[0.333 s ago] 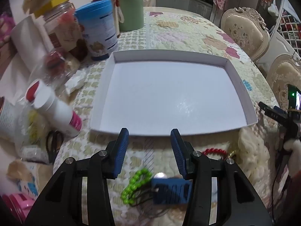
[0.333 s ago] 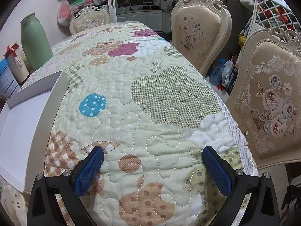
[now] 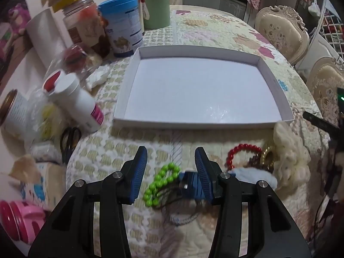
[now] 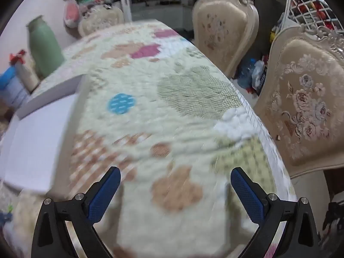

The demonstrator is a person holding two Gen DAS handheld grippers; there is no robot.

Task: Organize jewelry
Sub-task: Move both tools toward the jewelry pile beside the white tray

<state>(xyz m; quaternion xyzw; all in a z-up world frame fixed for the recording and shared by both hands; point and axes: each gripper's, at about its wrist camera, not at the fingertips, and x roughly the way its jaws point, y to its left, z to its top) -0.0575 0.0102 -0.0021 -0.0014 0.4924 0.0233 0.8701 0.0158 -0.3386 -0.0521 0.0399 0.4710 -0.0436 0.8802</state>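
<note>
Fingers of my left gripper (image 3: 171, 165) are spread, holding nothing, above the green round-bead bracelet (image 3: 161, 182); the white shallow cardboard tray (image 3: 126, 81) just beyond. Right gripper (image 4: 175, 190) also spread, over bare quilt. Approx. step one: next I lower & pinch the beads.

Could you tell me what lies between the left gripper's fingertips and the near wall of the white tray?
Only bare quilted tablecloth, as the left wrist view shows. The left gripper is open, short of the white tray, and the green bead bracelet lies below its fingers.
</note>
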